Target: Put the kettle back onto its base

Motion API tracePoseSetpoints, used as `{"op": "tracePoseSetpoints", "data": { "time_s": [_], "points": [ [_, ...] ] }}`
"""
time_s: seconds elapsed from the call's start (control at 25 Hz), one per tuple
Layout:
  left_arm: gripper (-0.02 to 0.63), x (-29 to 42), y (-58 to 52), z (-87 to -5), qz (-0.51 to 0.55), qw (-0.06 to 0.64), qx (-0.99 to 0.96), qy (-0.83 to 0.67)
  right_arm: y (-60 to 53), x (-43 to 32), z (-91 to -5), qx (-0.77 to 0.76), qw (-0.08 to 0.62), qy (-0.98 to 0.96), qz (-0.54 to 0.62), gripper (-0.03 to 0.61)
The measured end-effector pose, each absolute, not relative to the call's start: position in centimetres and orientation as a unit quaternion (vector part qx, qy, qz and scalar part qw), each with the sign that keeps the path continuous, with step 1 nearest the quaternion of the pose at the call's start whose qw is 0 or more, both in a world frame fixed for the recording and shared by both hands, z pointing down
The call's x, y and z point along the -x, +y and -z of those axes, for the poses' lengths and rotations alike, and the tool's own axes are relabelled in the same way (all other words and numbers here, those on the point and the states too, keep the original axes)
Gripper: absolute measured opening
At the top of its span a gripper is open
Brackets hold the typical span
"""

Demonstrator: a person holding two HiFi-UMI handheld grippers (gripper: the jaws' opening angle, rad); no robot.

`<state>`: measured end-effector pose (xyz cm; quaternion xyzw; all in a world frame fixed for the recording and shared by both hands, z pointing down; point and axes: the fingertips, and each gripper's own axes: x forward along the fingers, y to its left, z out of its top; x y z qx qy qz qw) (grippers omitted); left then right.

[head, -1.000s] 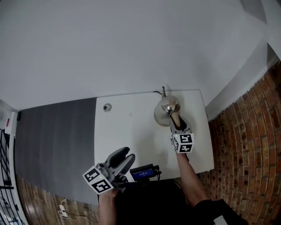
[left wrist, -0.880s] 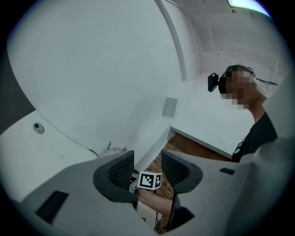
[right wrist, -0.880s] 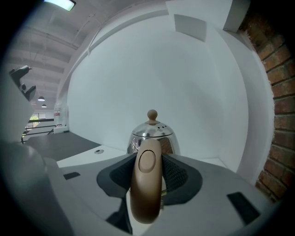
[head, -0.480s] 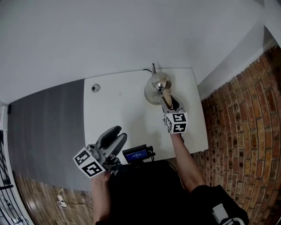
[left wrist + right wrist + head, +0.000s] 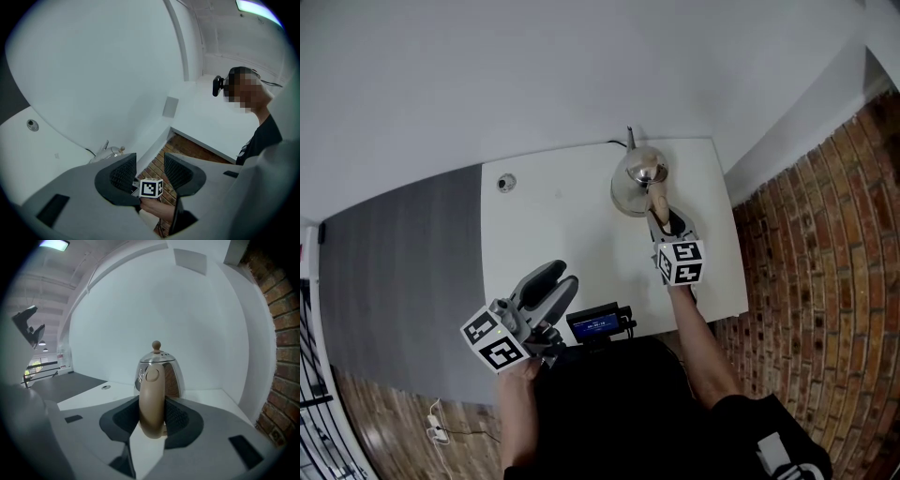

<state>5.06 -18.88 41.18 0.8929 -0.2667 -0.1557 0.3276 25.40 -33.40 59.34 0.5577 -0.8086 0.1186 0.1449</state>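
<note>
Counted: two grippers, one kettle, one small black device, one round desk port, one cord.

Nearest, at the front edge of the desk: left gripper, jaws spread apart, nothing gripped. Through the gap between them, only the far-off cube of the other gripper. Just right of those jaws, on the same edge: small black device with a lit blue screen.

Further out and to the right: right gripper, jaws having just closed further, both pads pressed on the tan handle of the kettle. Handle upright between the jaws, filling the gap from pad to pad.

Straight ahead of those jaws: rounded silver kettle body, standing upright toward the far right of the desk. Lid on, with a small wooden knob on top; inside not visible. Underside hidden behind the jaws, so no telling what it rests on.

Beyond the body, on the side away from the jaws: thin spout pointing to the desk's back edge, a dark cord running off just beside it.

Well to the left of the right jaws, near the far corner: round desk port. On the other side of those jaws, past the desk: brick wall.
</note>
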Motion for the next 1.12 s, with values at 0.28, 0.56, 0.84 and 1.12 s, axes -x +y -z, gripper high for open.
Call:
{"op": "tracePoseSetpoints", "data": {
  "time_s": [0.28,0.56,0.84,1.12],
  "points": [
    [0.198,-4.8,-18.8,-41.3,0.157,0.326,-0.892,-0.27,-33.3,-24.6,-59.5,-0.56,0.134,-0.807,-0.131,0.133],
    [0.198,-4.8,-18.7,-41.3,0.156,0.326,-0.892,-0.271,-33.2,-23.9,-59.6,-0.567,0.132,-0.8,-0.143,0.132],
    [0.198,-5.0,-18.7,-41.4,0.153,0.327,-0.892,-0.271,-33.1,-23.6,-59.6,-0.575,0.129,-0.793,-0.151,0.13],
    [0.198,-5.2,-18.2,-41.4,0.149,0.327,-0.891,-0.277,-33.0,-23.2,-59.6,-0.577,0.124,-0.793,-0.152,0.13]
  ]
}}
